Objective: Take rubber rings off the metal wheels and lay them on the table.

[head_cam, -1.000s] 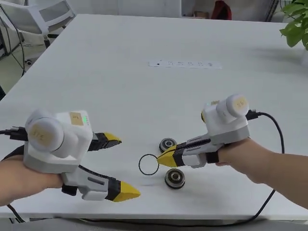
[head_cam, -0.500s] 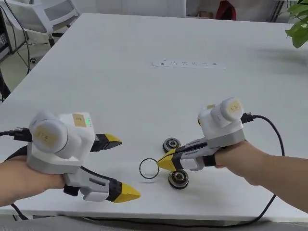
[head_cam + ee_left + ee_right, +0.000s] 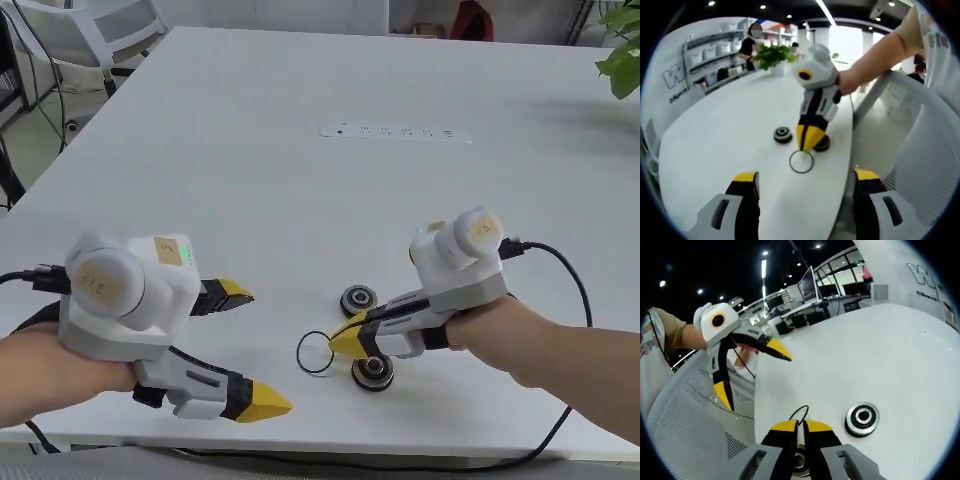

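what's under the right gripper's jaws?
A metal wheel lies on the table beneath the right gripper, its upper part covered by the shut jaws. A rubber ring sticks out at the tips. Whether the wheel wears a ring is hidden.

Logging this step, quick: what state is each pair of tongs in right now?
Left tongs: open, holding nothing.
Right tongs: shut on the edge of the rubber ring.

I find an open-plan office or lab floor. Evidence: a long white table [image 3: 250,150] with a socket strip [image 3: 394,131], a chair [image 3: 95,30], a potted plant [image 3: 772,54], shelves [image 3: 715,57] of bins, monitors [image 3: 807,285] on desks, and ceiling spotlights [image 3: 764,267].
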Action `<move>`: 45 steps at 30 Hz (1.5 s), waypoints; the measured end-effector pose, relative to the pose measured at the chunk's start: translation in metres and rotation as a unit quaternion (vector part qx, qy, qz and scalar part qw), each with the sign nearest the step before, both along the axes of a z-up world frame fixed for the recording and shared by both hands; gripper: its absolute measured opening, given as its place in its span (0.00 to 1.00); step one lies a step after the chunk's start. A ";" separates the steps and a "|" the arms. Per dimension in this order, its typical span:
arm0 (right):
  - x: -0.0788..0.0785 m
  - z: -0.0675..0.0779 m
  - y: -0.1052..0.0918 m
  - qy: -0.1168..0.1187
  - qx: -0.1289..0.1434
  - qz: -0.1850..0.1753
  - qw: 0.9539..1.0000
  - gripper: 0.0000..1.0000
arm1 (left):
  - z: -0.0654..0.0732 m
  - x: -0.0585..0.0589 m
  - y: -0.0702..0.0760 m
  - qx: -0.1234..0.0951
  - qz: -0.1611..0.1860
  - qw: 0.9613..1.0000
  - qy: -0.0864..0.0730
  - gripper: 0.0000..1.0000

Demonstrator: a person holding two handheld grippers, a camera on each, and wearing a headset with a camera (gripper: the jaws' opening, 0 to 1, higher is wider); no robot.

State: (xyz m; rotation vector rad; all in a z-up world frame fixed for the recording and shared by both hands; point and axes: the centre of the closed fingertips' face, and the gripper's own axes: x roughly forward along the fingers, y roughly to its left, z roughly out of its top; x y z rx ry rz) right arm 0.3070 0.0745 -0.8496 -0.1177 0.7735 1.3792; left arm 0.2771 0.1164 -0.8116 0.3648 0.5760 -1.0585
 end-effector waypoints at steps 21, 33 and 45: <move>0.011 0.015 -0.004 -0.024 0.017 -0.025 0.999 0.22 | 0.000 0.002 -0.004 0.001 -0.005 1.000 0.000 0.77; 0.013 0.031 -0.014 -0.042 0.035 -0.030 0.998 0.28 | 0.003 0.008 -0.011 0.000 -0.015 1.000 0.000 0.75; 0.016 0.037 -0.035 -0.049 0.038 -0.041 0.997 0.33 | 0.003 0.011 -0.022 0.002 -0.027 1.000 0.004 0.75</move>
